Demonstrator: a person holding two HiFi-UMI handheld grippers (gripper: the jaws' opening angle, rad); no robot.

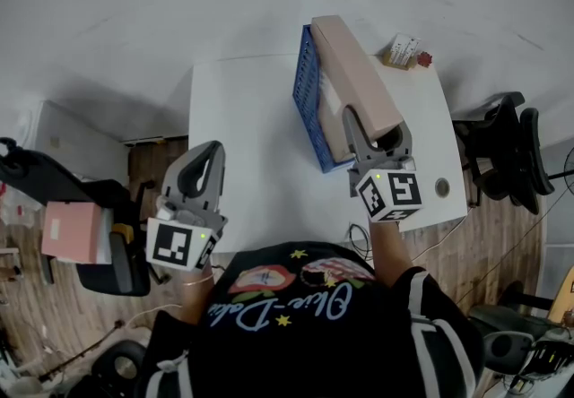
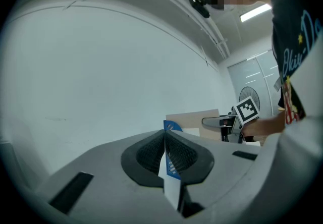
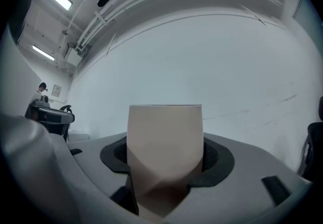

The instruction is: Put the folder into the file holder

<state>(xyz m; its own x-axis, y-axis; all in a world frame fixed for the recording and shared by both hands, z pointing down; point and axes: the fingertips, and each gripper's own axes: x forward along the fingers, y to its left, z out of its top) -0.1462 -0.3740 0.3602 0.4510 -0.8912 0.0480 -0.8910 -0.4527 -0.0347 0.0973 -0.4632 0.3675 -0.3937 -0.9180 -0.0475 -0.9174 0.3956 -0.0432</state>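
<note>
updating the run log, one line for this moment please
right tool: shut on folder | folder: at blue file holder, seating unclear | left tool: shut, empty, apart from both

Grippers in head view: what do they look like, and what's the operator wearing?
The left gripper and right gripper are grey plastic with dark ribbed pads, tapering to the tips. Each carries a white cube of black square markers with a green light. Black top, pastel script, stars, white-striped sleeves.

Black lettered shirt (image 1: 305,333), grey tools (image 1: 213,150) (image 1: 352,118)
</note>
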